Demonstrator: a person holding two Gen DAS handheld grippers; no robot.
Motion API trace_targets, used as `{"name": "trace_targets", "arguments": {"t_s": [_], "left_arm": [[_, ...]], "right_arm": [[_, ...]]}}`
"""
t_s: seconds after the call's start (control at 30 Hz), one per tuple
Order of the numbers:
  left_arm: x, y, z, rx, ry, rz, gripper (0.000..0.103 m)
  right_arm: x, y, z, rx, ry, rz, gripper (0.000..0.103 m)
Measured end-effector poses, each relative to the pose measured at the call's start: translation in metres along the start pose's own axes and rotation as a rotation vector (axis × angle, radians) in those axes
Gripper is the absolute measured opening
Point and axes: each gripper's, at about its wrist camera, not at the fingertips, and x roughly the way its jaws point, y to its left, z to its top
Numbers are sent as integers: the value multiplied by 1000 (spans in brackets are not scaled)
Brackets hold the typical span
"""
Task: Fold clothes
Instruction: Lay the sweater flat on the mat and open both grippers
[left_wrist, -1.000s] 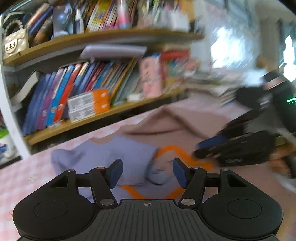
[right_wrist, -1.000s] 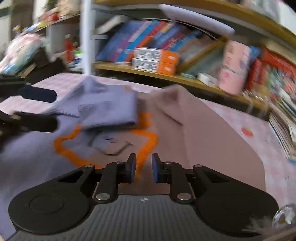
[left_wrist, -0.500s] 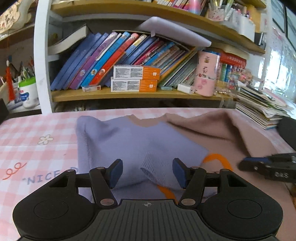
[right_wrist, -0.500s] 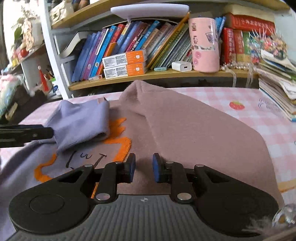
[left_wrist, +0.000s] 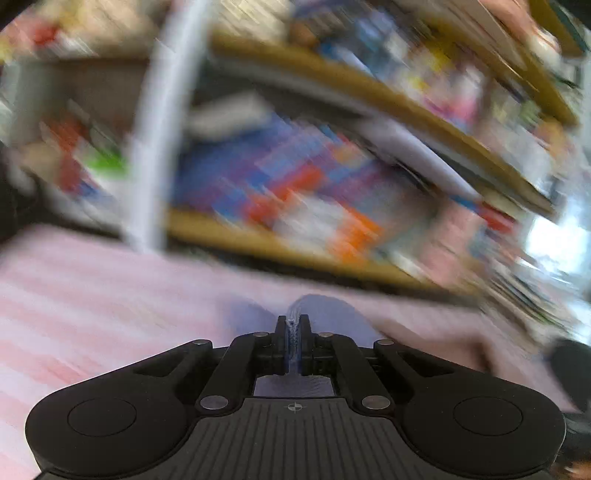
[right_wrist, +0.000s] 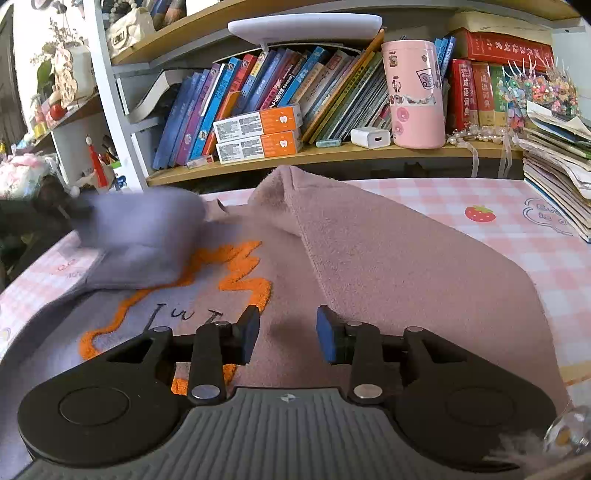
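A sweater lies on the pink checked table (right_wrist: 517, 229). Its body is half lavender, half mauve (right_wrist: 388, 266), with an orange outline and dark lettering (right_wrist: 236, 284). The mauve sleeve is folded over the right side. My left gripper (left_wrist: 294, 345) is shut on the lavender sleeve (left_wrist: 325, 314), and its view is heavily motion-blurred. In the right wrist view that sleeve (right_wrist: 147, 236) is lifted and blurred at the left. My right gripper (right_wrist: 286, 338) is open and empty, just above the mauve body.
A wooden bookshelf (right_wrist: 332, 155) with books, orange boxes (right_wrist: 258, 133) and a pink canister (right_wrist: 415, 92) runs along the table's far edge. A stack of books and papers (right_wrist: 554, 166) sits at the right. A white shelf post (right_wrist: 114, 99) stands at the left.
My left gripper has closed on the lavender sleeve and is swinging fast, lifting it to the left. My right gripper has opened from nearly shut.
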Motion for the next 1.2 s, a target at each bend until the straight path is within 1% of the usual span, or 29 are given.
{"name": "trace_targets", "arguments": {"t_s": [0.03, 0.1, 0.13, 0.2, 0.27, 0.3, 0.4, 0.47, 0.53, 0.57, 0.63, 0.7, 0.8, 0.83, 0.87, 0.93, 0.97, 1.0, 1.03, 1.1, 1.13, 1.17, 1.2], "left_arm": [[-7, 19, 10, 16, -27, 75, 2], [-13, 59, 26, 35, -33, 206, 2], [-14, 74, 30, 45, -15, 246, 2], [-16, 103, 36, 98, 14, 347, 2], [-18, 121, 38, 162, 19, 431, 2], [-20, 132, 39, 175, 18, 464, 2], [-20, 156, 42, 169, 23, 502, 3], [-19, 167, 42, 171, 23, 514, 3], [-21, 172, 39, 183, 20, 523, 3], [-22, 172, 38, 193, 18, 530, 3], [-24, 170, 35, 222, 11, 555, 4], [-34, 162, 29, 239, -34, 585, 11], [-49, 147, 21, 269, -102, 618, 11], [-56, 133, 14, 295, -126, 577, 11], [-65, 116, 5, 308, -139, 502, 11], [-75, 88, -13, 300, -115, 304, 11], [-77, 71, -24, 293, -87, 189, 11], [-78, 56, -34, 286, -59, 82, 11], [-75, 43, -43, 281, -29, -2, 11], [-69, 16, -62, 269, 32, -162, 13], [-64, 5, -70, 268, 61, -210, 13], [-61, -2, -76, 272, 72, -221, 17], [-57, -8, -81, 277, 84, -232, 25]], "right_arm": [[1, 2, 0, -12, 4, -7, 37], [3, 7, 0, -42, 11, -24, 40], [3, 9, 0, -57, 15, -31, 42], [5, 14, 0, -84, 26, -48, 43], [7, 16, 0, -102, 35, -61, 43], [7, 18, -1, -111, 37, -67, 44], [7, 23, -2, -118, 40, -91, 45], [7, 27, -3, -115, 40, -110, 47], [6, 36, -5, -103, 40, -126, 51], [5, 41, -7, -99, 41, -120, 53], [6, 54, -9, -103, 48, -102, 68], [7, 67, -10, -150, 58, -97, 69], [6, 75, -9, -186, 49, -104, 67], [3, 76, -9, -200, 39, -108, 66], [-1, 79, -8, -223, 27, -115, 66], [-9, 84, -7, -281, -1, -134, 62], [-14, 88, -6, -320, -18, -148, 60], [-20, 91, -4, -363, -35, -168, 54], [-24, 94, -3, -400, -46, -195, 48], [-31, 96, -1, -462, -49, -263, 45], [-32, 96, -1, -488, -37, -298, 45], [-33, 95, -2, -512, -16, -329, 45], [-35, 95, -6, -534, 5, -351, 45]]}}
